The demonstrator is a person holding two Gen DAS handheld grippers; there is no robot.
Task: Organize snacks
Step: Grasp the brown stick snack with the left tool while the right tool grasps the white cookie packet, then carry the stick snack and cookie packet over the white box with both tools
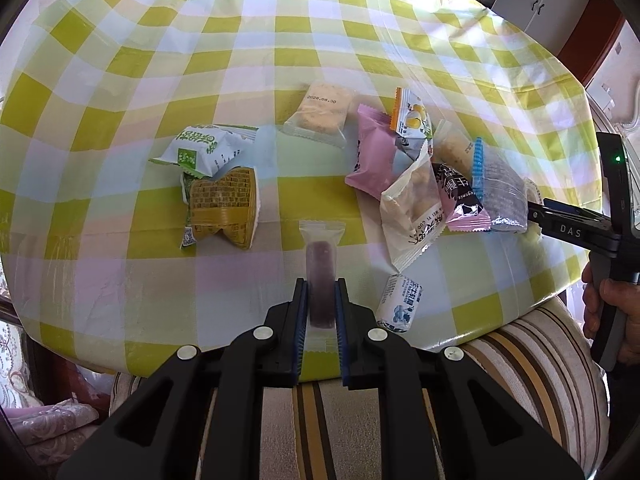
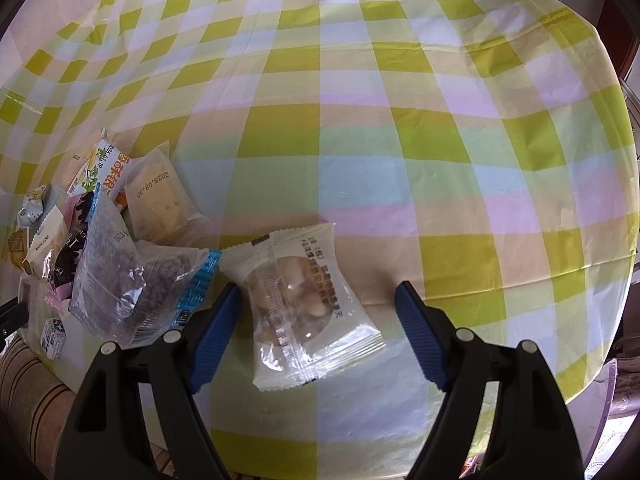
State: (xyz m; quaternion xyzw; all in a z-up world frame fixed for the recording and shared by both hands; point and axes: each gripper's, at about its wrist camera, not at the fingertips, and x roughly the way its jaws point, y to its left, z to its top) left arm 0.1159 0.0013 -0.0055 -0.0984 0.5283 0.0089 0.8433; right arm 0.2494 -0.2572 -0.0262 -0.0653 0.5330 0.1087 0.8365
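Observation:
In the left wrist view my left gripper (image 1: 322, 286) is shut on a slim clear-wrapped purple bar (image 1: 320, 254), which points away over the near table edge. My right gripper (image 2: 318, 292) stands open around a white and clear packet (image 2: 304, 312) with a round biscuit inside. The packet lies flat on the cloth; its left edge is close to the left pad and the right pad stands apart. From the left wrist view the right gripper (image 1: 536, 216) shows at the far right, beside a heap of snack packets (image 1: 416, 168).
A green and white packet (image 1: 208, 148) and a yellow waffle-patterned one (image 1: 224, 208) lie left of centre. Also there: a beige cracker pack (image 1: 320, 110) and a small white-blue candy (image 1: 398, 304). The checked tablecloth (image 2: 400, 140) stretches away. A striped cushion (image 1: 520, 360) sits below the edge.

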